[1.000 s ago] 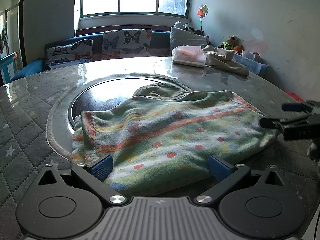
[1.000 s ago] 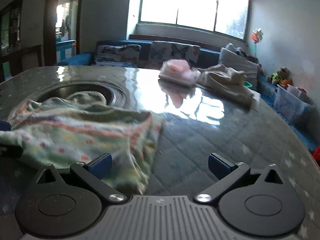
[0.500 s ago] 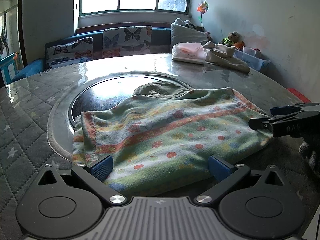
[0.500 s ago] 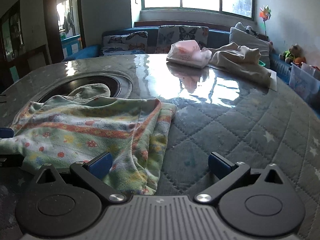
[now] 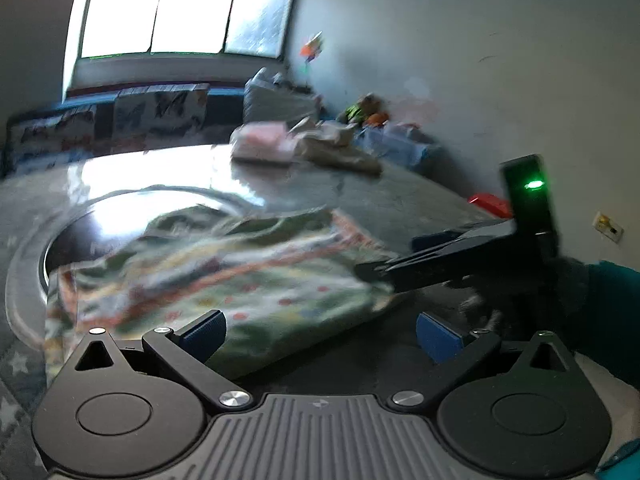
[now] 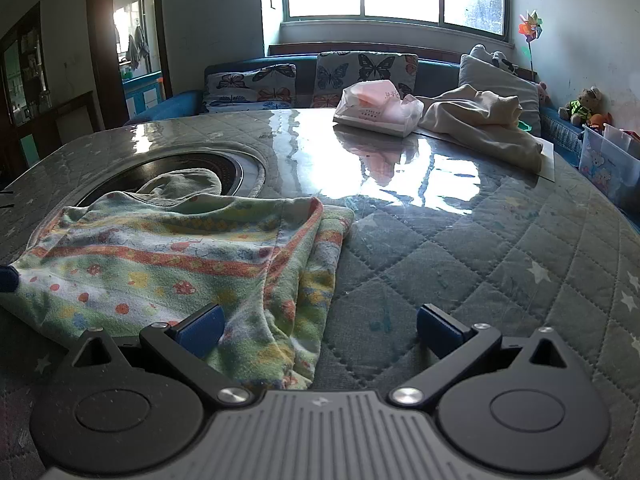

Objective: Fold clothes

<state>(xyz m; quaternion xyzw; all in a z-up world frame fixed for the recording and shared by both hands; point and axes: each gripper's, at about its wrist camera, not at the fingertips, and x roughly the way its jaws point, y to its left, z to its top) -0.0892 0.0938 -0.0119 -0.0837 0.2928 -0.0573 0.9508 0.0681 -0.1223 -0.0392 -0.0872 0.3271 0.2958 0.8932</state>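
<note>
A green patterned garment [image 6: 168,264] with orange stripes and red dots lies folded on the quilted table; it also shows in the blurred left wrist view [image 5: 224,280]. My left gripper [image 5: 320,334] is open and empty at the garment's near edge. My right gripper [image 6: 320,330] is open and empty at the garment's right end, its left finger [image 6: 200,330] over the cloth. In the left wrist view the right gripper [image 5: 404,256] reaches in from the right, touching the garment's right edge. The left gripper's blue fingertip [image 6: 7,278] shows at the garment's left edge.
A round dark inset [image 6: 180,172] sits in the table under the garment's far side. A pink tissue pack [image 6: 376,110] and a beige garment [image 6: 480,124] lie at the far side. A butterfly-cushioned sofa [image 6: 312,80] and a clear storage bin [image 6: 608,160] stand beyond.
The left wrist view has swung and blurred; the right gripper has moved in closer to the garment's right edge. The right gripper has advanced over the garment's end. Both stay open.
</note>
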